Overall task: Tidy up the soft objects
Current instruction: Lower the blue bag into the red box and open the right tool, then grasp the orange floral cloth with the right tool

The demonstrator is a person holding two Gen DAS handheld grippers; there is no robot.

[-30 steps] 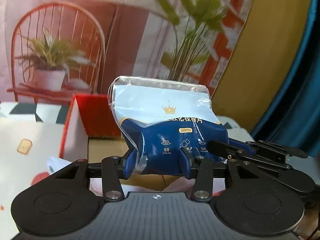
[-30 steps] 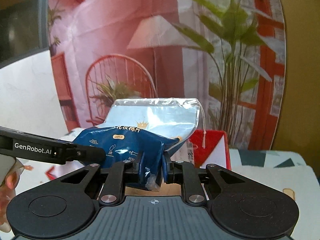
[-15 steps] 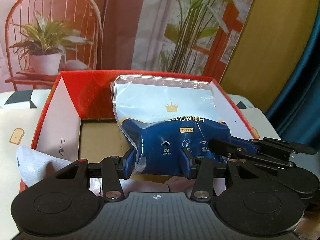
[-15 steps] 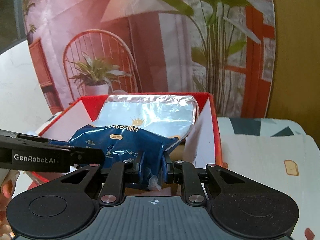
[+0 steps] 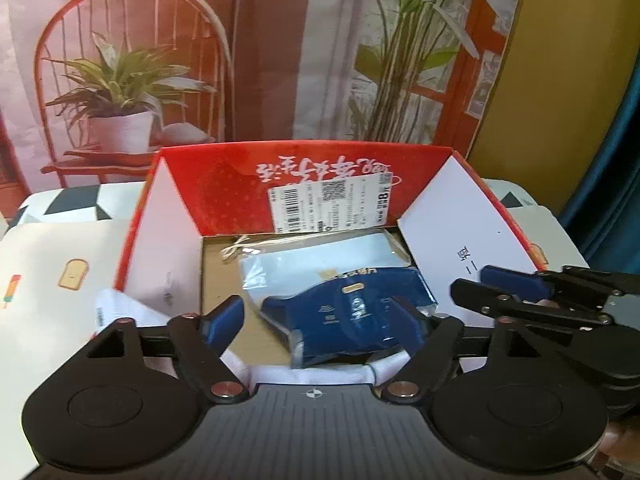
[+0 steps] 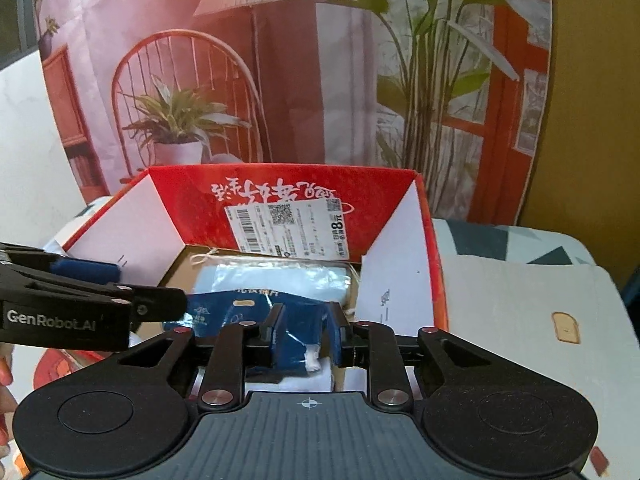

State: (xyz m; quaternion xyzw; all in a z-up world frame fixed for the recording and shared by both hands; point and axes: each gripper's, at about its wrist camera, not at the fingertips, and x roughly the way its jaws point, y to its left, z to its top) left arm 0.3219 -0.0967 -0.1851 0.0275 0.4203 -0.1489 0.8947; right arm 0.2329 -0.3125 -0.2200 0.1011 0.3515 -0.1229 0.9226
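Observation:
A blue-and-clear bag of cotton pads [image 5: 344, 296] lies flat on the floor of the open red box [image 5: 224, 184], its drawstring end toward the far wall. My left gripper [image 5: 316, 318] stands wide open, its jaws opening; the bag's near end sits between the fingers and the pads do not touch it. My right gripper [image 6: 306, 332] is opening too, and the bag [image 6: 248, 300] shows through its narrow gap. Seen from the left wrist, the right gripper [image 5: 472, 286] hovers just right of the bag with nothing between its fingers. In the right wrist view the left gripper [image 6: 148, 286] reaches in from the left.
The box [image 6: 280, 188] has white side flaps [image 5: 460, 240] and a barcode label [image 5: 332, 204] on its far wall. White cloth [image 5: 116, 308] lies by the box's near left corner. A printed table cover [image 6: 520, 300] surrounds the box, with a backdrop poster behind. A person's fingers [image 6: 4, 368] show at the left edge.
The bag was held upright above the box by both grippers; it now lies flat inside it. Both grippers tilted down, the left opened wide and the right widened slightly.

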